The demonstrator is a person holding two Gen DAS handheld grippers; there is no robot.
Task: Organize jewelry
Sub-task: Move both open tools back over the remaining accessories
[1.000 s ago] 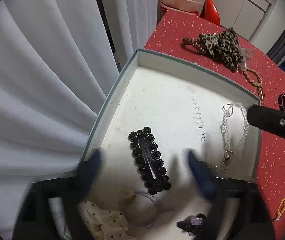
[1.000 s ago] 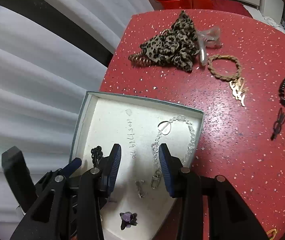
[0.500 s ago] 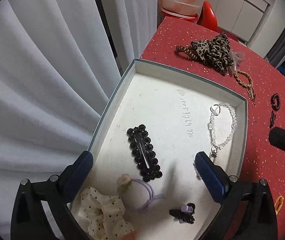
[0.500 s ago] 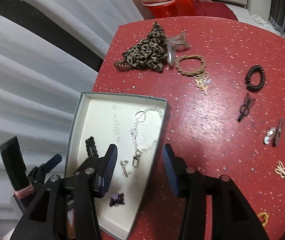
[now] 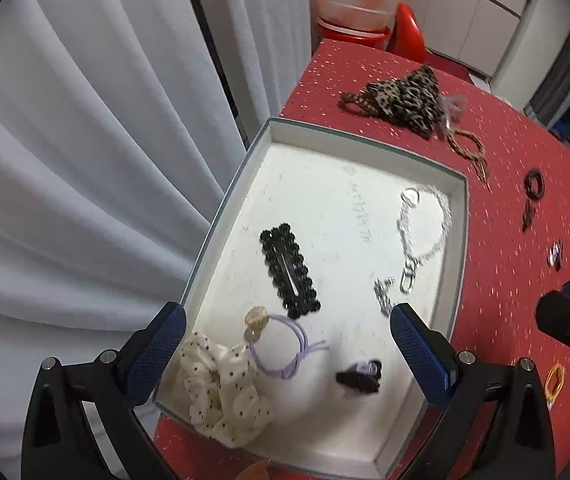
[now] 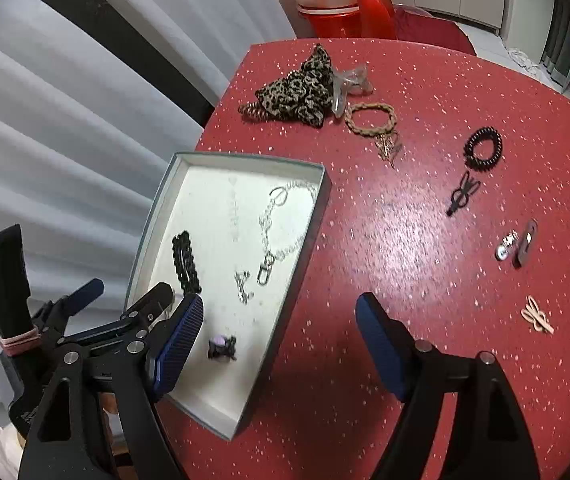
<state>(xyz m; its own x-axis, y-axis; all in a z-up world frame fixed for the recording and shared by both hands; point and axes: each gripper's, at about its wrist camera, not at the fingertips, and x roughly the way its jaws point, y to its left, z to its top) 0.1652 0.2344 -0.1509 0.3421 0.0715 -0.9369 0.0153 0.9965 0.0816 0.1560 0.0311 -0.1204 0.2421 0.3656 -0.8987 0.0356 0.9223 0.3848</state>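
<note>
I see the red speckled counter (image 6: 405,240) carrying a shallow white box (image 6: 305,236), a leopard scrunchie (image 6: 297,90), a braided tan band (image 6: 371,119), a black coil tie (image 6: 483,147) and 1 black clip (image 6: 461,194).

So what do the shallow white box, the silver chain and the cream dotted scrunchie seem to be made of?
The shallow white box looks like matte cardboard: thin straight walls with a grey-green outer edge. The silver chain appears to be polished metal, with glinting links and a clasp, though clear beads are possible. The cream dotted scrunchie seems to be soft gathered fabric with a slight sheen in its folds.
</note>
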